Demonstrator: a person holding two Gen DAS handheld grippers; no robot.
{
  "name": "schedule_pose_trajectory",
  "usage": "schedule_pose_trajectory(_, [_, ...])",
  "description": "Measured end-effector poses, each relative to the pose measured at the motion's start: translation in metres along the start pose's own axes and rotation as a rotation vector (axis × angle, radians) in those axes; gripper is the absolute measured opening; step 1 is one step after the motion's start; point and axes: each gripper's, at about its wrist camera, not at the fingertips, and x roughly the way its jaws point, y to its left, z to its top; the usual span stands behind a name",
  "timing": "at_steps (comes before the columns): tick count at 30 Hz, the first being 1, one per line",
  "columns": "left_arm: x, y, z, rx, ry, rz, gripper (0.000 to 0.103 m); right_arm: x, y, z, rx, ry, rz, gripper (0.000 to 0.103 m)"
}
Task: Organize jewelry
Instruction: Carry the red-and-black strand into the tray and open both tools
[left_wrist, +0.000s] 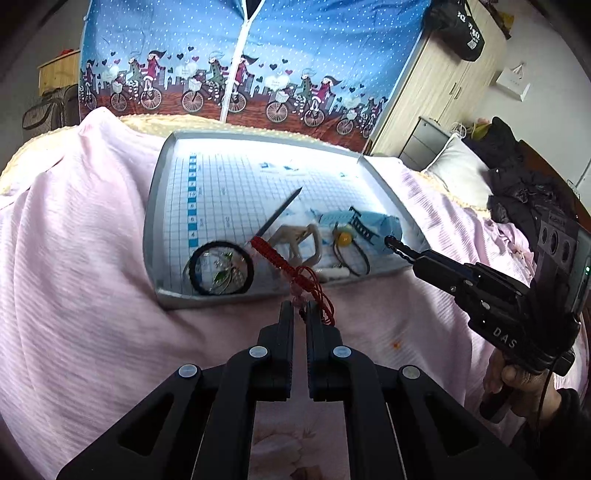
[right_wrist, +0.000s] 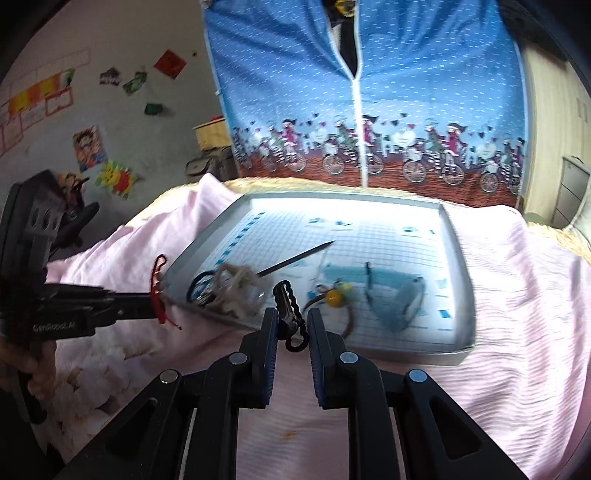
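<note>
Both grippers seemingly gripping jewelry

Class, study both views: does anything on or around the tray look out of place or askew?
Yes. The red braided cord trails over the tray's near rim onto the pink sheet, held by the left tool. The tray itself sits tilted on rumpled bedding. The right tool holds a black wavy clip.

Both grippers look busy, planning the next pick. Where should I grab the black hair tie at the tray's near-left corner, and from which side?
Take the black hair tie on its near arc, by the tray rim, coming down from above with one finger inside the loop. It lies flat, and a green-leaf trinket occupies its middle, so avoid pinching there.
</note>
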Motion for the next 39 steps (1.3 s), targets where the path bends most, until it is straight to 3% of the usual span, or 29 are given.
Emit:
schedule_pose_trajectory(8, [0.002,-0.022,0.023,0.027,-0.072,-0.011,0.004,0.0,-0.037,0.006,0.135,-0.035,-0.054,0.016])
schedule_pose_trajectory(16, [0.04,-0.046,0.061,0.031,-0.114,-0.047,0.004,-0.005,-0.065,0.004,0.185,-0.048,-0.116,0.016])
schedule_pose_trajectory(27, [0.1,-0.053,0.069,0.094,-0.052,-0.026,0.004,-0.003,-0.099,-0.004,0.276,-0.034,-0.197,0.016])
schedule_pose_trajectory(39, [0.126,-0.047,0.056,0.092,0.032,-0.019,0.004,0.015,-0.096,-0.011,0.259,0.036,-0.194,0.016])
